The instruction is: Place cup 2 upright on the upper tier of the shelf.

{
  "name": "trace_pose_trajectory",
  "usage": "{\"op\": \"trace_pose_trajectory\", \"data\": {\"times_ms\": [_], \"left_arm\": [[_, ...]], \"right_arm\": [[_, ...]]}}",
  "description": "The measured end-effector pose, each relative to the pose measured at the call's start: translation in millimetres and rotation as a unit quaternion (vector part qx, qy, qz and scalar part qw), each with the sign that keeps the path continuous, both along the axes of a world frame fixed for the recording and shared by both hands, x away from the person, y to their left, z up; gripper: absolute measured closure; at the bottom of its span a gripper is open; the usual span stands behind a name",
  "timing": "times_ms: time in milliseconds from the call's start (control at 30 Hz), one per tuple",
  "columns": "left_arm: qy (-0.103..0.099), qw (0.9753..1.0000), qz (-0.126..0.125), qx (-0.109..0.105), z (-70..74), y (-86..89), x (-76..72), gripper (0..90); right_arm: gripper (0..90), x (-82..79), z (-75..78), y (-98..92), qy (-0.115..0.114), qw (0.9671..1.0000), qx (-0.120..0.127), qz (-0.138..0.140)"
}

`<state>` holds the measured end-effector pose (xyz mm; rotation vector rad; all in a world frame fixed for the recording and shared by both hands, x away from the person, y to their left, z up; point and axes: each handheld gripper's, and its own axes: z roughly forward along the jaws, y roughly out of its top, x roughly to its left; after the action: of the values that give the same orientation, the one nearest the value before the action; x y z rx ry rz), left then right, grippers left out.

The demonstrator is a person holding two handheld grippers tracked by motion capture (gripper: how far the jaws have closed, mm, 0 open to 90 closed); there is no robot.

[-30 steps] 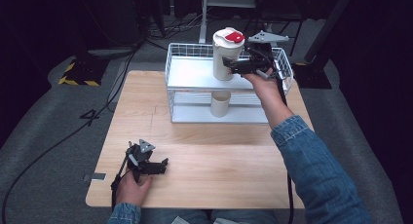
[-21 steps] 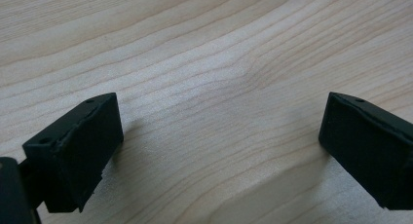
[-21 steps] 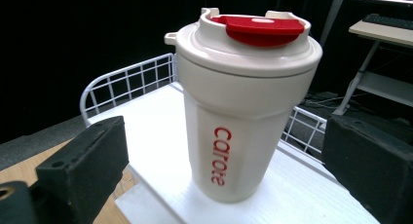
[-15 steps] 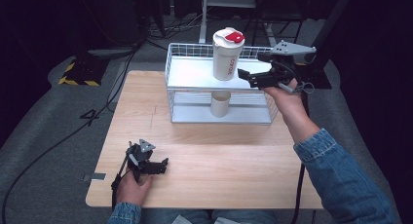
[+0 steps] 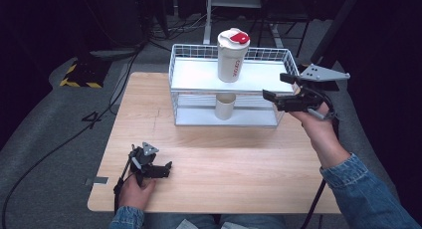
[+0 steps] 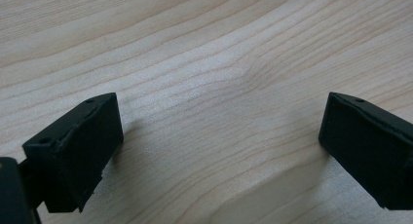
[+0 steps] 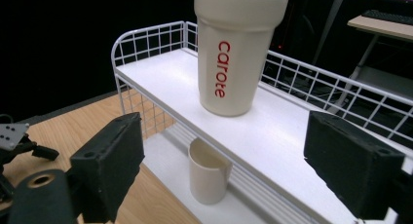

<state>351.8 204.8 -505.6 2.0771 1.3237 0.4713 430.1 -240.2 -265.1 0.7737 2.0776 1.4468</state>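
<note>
Standing upright on the rack's (image 5: 181, 64) top shelf, the tumbler (image 5: 232, 56) lies just left of the spread, empty right tongs (image 5: 276, 88), while the left tongs (image 5: 166, 168), also spread, rest far off on the bench (image 5: 239, 159).

Tumbler (image 5: 232, 55) on shelf (image 5: 199, 74) — cup (image 5: 225, 106) beneath.

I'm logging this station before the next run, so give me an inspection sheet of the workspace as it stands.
Surface: light wooden table, bare in front of the rack.
Job's things: white tumbler with red flip cap, upright on the top shelf of the white wire rack; small cream cup upright on the lower shelf.
Clutter: nothing seen.
Grippers: right gripper open, held in the air beside the rack's right end, touching nothing; left gripper open, low over the table's near left part.
Cables: black cables trail over the grey floor, left.
Surroundings: dark room; yellow-black striped block on the floor.
</note>
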Motion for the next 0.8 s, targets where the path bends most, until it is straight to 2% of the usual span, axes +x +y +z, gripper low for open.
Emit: {"op": "trace_pose_trajectory", "data": {"times_ms": [167, 200, 433, 667, 733, 800], "left_arm": [[0.0, 1.0, 0.0, -0.001, -0.1, -0.1, 0.0, 2.8], [0.0, 1.0, 0.0, 0.0, 0.0, 0.0, 0.0, 2.8], [0.0, 1.0, 0.0, -0.001, -0.1, -0.1, -0.1, 2.8], [0.001, 1.0, -0.001, -0.001, -0.1, -0.2, 0.1, 2.8], [0.001, 1.0, -0.001, -0.002, -0.1, -0.2, 0.3, 2.8], [0.001, 1.0, 0.0, -0.002, -0.1, -0.4, 0.2, 2.8]], "right_arm": [[14.8, -5.2, -9.9, -9.8, 0.014, 0.9999, -0.006, -0.004], [14.8, -8.9, -16.0, -15.8, 0.019, 0.9997, -0.008, -0.01], [14.9, -19.6, -31.3, -30.1, 0.026, 0.9992, -0.023, -0.017], [14.9, -32.0, -56.2, -44.9, 0.041, 0.9976, -0.046, -0.031], [14.9, -36.1, -68.6, -51.9, 0.052, 0.997, -0.045, -0.035], [14.9, -37.5, -73.2, -54.4, 0.053, 0.9969, -0.044, -0.037]]}}
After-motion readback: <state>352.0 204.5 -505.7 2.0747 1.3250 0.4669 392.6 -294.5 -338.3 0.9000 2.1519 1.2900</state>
